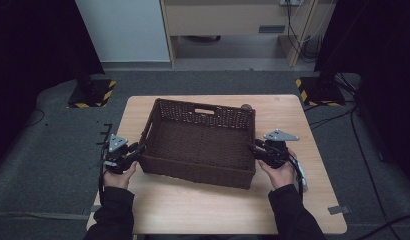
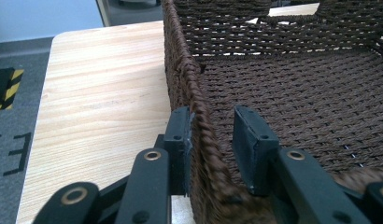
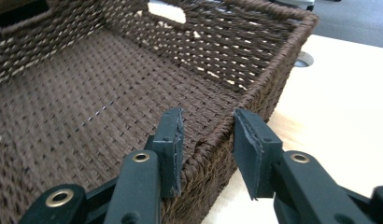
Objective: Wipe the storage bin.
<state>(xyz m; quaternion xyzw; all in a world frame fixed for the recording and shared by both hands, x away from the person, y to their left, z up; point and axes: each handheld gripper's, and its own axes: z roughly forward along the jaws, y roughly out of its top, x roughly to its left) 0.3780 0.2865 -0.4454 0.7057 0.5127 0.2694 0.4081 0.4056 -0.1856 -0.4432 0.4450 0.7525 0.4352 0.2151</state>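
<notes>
One brown woven basket [image 1: 199,145] sits in the middle of one wooden table [image 1: 313,200]. Two hands hold two grippers. The left gripper [image 2: 210,140] has its jaws on both sides of the basket's left wall. One pad touches the wall and the other stands off, so it is let go. The right gripper [image 3: 207,144] straddles the right wall, also loose.
</notes>
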